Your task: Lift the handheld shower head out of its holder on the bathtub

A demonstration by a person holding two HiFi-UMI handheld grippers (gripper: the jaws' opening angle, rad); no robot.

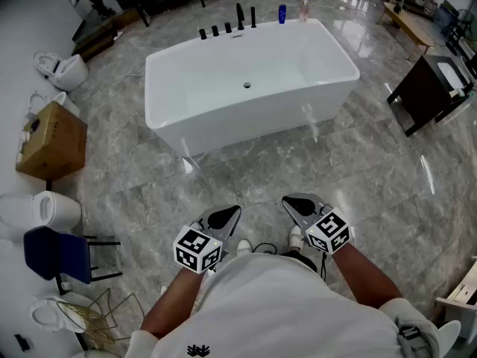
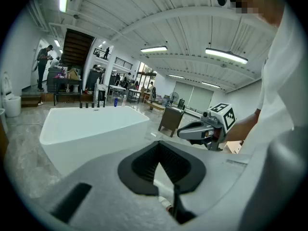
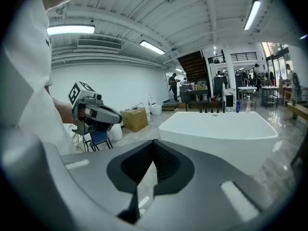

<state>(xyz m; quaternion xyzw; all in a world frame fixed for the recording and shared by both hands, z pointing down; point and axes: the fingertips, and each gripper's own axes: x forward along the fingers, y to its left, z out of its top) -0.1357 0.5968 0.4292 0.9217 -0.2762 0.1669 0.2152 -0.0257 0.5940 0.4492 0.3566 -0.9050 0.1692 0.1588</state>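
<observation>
Both left gripper (image 1: pixel 232 212) and right gripper (image 1: pixel 291 201) fingers (image 1: pixel 222 219) together, holding nothing

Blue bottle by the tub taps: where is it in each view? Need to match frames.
Head view: blue bottle at top centre, at the bathtub's far end.
Left gripper view: bottle tiny, left of centre, beyond the tub's far rim.
Right gripper view: bottle right of centre, beyond the far rim.
Shared landmark: the white bathtub, with black taps beside the bottle.
</observation>
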